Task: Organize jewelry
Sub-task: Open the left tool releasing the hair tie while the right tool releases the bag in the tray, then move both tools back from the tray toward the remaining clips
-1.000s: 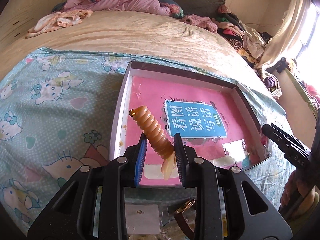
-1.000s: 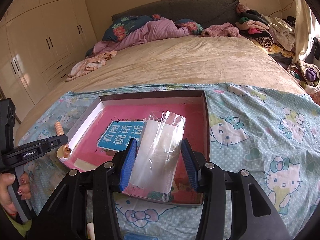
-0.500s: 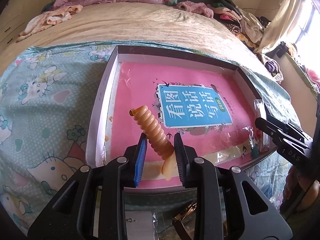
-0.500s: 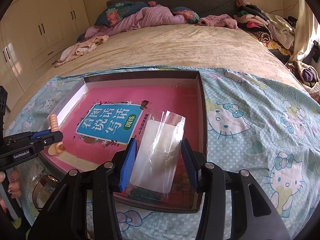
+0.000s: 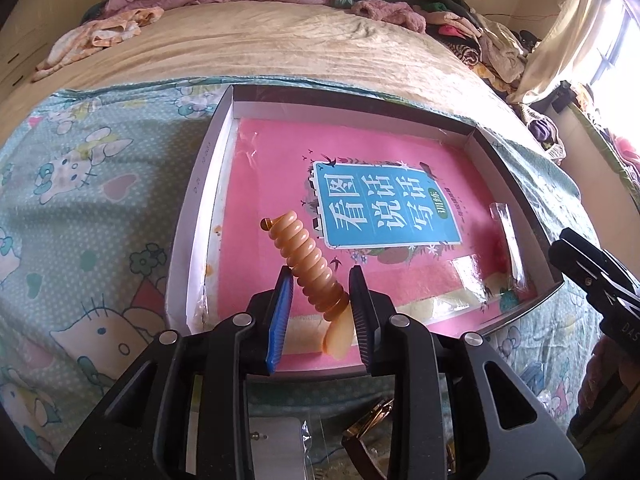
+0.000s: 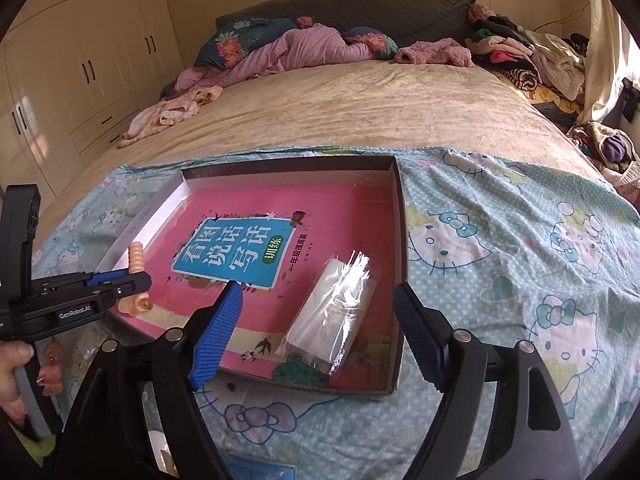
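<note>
My left gripper (image 5: 320,312) is shut on an orange spiral hair tie (image 5: 306,264) and holds it over the near left corner of a shallow box (image 5: 200,200) with a pink book (image 5: 384,208) in it. The gripper and hair tie also show in the right wrist view (image 6: 138,260). My right gripper (image 6: 320,328) is open above the box's near right corner. A clear plastic packet (image 6: 332,316) lies flat on the pink book between the open jaws.
The box (image 6: 400,216) lies on a Hello Kitty sheet (image 6: 520,260) on a bed. Small packets and a brown bracelet (image 5: 368,436) lie near me below the left gripper. Bedding and clothes (image 6: 304,48) are piled at the far end.
My right gripper has opened and let go of the clear packet, which now lies in the box. My left gripper has moved forward over the box with the hair tie.
</note>
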`<state>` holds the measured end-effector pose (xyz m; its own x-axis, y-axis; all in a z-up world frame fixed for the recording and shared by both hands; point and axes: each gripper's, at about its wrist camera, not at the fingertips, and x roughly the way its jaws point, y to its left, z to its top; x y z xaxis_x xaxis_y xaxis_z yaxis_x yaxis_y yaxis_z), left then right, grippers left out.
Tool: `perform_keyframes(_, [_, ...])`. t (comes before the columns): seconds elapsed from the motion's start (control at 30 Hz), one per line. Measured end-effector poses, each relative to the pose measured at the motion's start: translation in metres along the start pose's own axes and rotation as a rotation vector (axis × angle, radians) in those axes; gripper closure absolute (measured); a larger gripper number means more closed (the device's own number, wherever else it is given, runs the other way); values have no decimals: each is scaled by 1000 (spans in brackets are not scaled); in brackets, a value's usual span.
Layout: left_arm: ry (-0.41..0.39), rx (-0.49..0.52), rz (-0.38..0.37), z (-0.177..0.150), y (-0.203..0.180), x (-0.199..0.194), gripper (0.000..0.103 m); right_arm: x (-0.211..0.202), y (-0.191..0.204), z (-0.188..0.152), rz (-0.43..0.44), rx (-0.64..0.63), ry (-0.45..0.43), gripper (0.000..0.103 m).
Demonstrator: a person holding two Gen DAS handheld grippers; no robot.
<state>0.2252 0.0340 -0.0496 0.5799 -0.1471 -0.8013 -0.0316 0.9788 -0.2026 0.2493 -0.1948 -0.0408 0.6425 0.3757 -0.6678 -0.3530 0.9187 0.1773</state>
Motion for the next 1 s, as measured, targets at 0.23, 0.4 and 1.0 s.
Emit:
perform_keyframes(0.23, [-23,-11,-9,-2,1,-15,55,-29,0,-6,14,9,-27,22])
perform_keyframes(0.4, [-86,-20,-10,0,1,-41,33,-50,2,-9,28,6,-56,19])
perform_keyframes(1.0, [-202,-63,40,-15,23,-108,10,-99,43,-21,89,-86,-92,10])
